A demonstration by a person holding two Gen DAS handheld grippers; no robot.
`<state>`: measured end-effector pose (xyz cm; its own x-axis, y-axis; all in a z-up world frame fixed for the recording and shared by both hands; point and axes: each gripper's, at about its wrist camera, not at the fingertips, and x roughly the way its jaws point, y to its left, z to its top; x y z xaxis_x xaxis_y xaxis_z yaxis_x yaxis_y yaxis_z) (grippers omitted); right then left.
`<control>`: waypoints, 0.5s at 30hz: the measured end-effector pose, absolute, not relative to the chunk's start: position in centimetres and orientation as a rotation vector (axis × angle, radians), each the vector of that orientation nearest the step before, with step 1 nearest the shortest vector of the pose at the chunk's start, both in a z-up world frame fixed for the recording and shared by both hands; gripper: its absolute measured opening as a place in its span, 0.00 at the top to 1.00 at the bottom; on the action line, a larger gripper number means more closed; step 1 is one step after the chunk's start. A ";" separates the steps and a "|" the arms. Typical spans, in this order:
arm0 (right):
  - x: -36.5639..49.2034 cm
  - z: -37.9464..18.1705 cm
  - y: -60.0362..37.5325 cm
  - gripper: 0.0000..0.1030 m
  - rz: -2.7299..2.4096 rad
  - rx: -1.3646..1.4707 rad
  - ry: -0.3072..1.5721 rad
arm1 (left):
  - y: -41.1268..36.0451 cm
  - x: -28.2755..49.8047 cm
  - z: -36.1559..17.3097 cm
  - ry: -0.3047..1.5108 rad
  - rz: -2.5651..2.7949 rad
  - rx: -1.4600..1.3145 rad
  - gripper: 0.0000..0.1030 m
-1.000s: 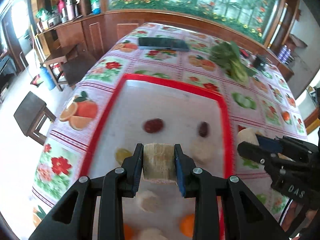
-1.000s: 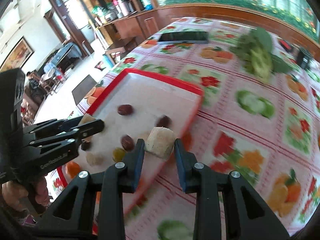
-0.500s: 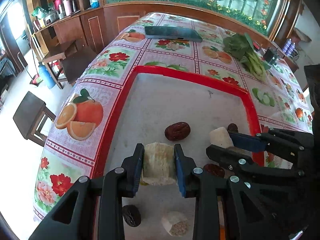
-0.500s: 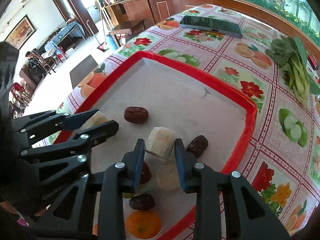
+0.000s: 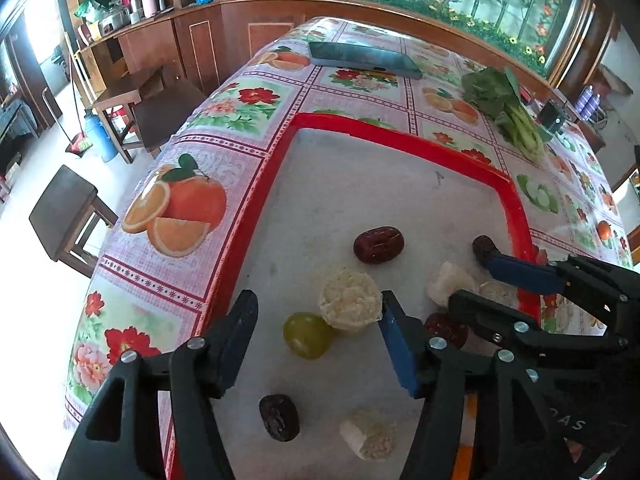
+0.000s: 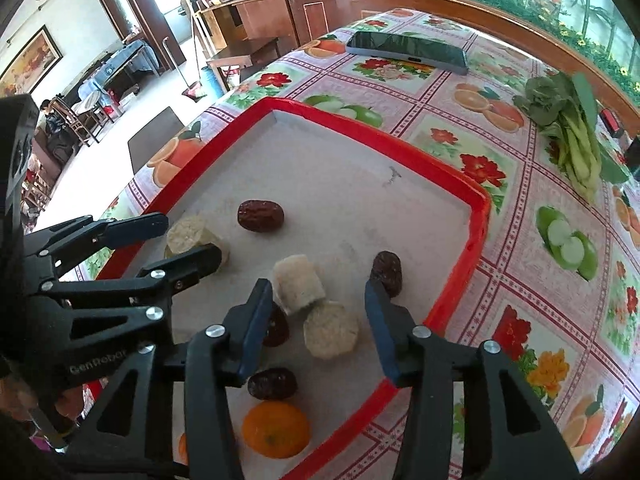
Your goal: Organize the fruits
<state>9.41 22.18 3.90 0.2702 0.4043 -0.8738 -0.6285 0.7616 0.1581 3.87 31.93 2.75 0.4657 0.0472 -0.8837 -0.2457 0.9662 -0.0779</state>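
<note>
In the left wrist view my left gripper (image 5: 316, 320) stands open over the red tray (image 5: 256, 216). A pale sugarcane chunk (image 5: 350, 300) stands on the tray between its fingers, against the right one, with a green grape (image 5: 306, 334) beside it. In the right wrist view my right gripper (image 6: 318, 300) is open too. A second pale chunk (image 6: 298, 284) rests on the tray by its left finger, next to another chunk (image 6: 330, 330). Red dates (image 6: 261, 216) and an orange (image 6: 276, 428) lie around them.
The tray sits on a table with a fruit-print cloth (image 5: 180, 216). A phone (image 6: 406, 50) and leafy greens (image 6: 572, 128) lie beyond the tray. The table's left edge drops to a floor with a dark stool (image 5: 64, 212).
Both grippers were shut on pale chunks, lowered over the tray, and have opened. Each chunk now sits on the tray between the spread fingers.
</note>
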 end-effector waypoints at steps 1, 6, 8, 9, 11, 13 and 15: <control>9.3 4.1 22.0 0.49 0.698 -0.239 1.090 | 32.0 3.8 2.8 1.075 0.183 -0.207 0.39; 8.5 4.9 21.1 0.44 0.674 -0.220 1.085 | 32.3 3.3 3.1 1.064 0.208 -0.188 0.33; 8.0 5.2 20.7 0.40 0.666 -0.219 1.081 | 32.4 2.9 3.3 1.059 0.213 -0.188 0.33; 7.7 5.3 20.6 0.39 0.664 -0.221 1.079 | 32.4 2.7 3.4 1.059 0.215 -0.191 0.33; 7.1 5.5 20.4 0.36 0.666 -0.226 1.081 | 32.3 2.2 3.5 1.059 0.219 -0.195 0.33; 6.3 5.8 20.1 0.34 0.669 -0.233 1.080 | 32.1 1.5 3.7 1.057 0.232 -0.198 0.33; 5.6 6.0 19.8 0.32 0.680 -0.235 1.079 | 31.9 0.6 3.9 1.053 0.244 -0.205 0.33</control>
<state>5.59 19.76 6.01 0.2943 0.3948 -0.8704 -0.6150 0.7753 0.1437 0.64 31.85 3.87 0.4721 0.1000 -0.8758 -0.2946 0.9543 -0.0499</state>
